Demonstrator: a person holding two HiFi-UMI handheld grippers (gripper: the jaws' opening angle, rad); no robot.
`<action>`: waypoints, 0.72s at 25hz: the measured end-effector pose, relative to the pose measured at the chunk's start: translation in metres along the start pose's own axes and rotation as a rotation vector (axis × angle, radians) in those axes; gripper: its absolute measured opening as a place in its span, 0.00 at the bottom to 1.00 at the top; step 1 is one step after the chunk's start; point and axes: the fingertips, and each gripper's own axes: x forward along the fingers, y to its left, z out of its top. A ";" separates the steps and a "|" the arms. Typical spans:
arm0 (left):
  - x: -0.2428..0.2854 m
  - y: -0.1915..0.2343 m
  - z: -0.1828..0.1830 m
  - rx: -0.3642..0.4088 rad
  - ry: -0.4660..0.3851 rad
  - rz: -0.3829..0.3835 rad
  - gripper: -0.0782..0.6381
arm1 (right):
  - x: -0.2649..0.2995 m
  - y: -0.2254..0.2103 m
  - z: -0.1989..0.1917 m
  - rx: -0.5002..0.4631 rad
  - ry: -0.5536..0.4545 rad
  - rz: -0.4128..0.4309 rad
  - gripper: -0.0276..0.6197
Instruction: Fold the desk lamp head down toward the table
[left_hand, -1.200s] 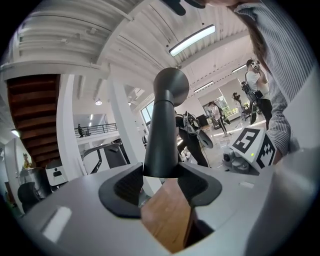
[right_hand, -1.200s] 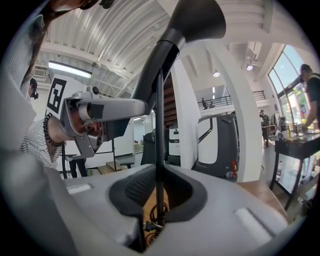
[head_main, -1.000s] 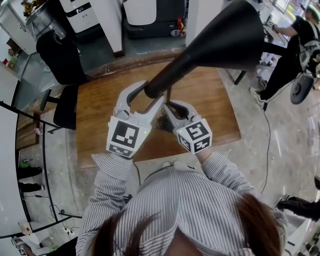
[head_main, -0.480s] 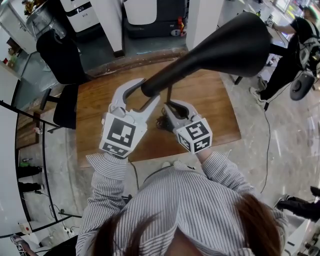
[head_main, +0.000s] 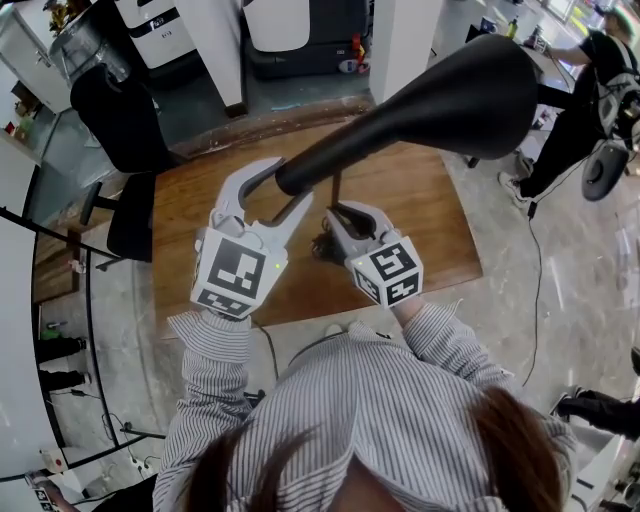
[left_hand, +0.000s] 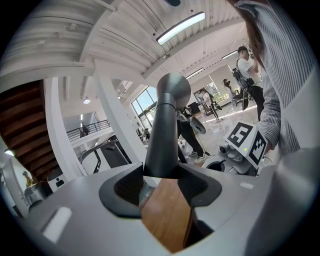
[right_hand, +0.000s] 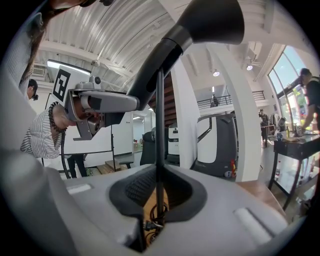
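The black desk lamp head (head_main: 440, 90) is a long cone, its wide shade at the upper right and its narrow neck (head_main: 300, 172) pointing down-left. My left gripper (head_main: 285, 185) is shut on that narrow neck (left_hand: 160, 150), which fills the gap between the pads. Beside it, my right gripper (head_main: 337, 212) is shut on the thin black upright pole (right_hand: 159, 150) of the lamp, just above the wooden table (head_main: 410, 200). The lamp's base is hidden under the right gripper; a tangle of black cable (head_main: 324, 246) shows there.
A black office chair (head_main: 120, 120) stands off the table's far left corner. A person in black (head_main: 590, 90) stands at the upper right near another desk. The table's near edge (head_main: 330, 305) runs just in front of my striped sleeves.
My left gripper has shifted a little to the left and nearer to me with the lamp neck in it, and the shade has swung slightly lower to the right. The right gripper has held still.
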 end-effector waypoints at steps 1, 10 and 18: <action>0.000 0.000 0.000 0.004 0.003 -0.002 0.42 | 0.000 0.000 0.000 0.000 0.000 0.001 0.11; -0.006 0.004 -0.002 0.047 0.061 0.004 0.42 | 0.000 0.001 0.000 -0.003 0.005 0.007 0.11; -0.013 0.011 0.009 0.146 0.098 0.010 0.42 | -0.001 0.000 0.001 -0.004 0.005 0.010 0.11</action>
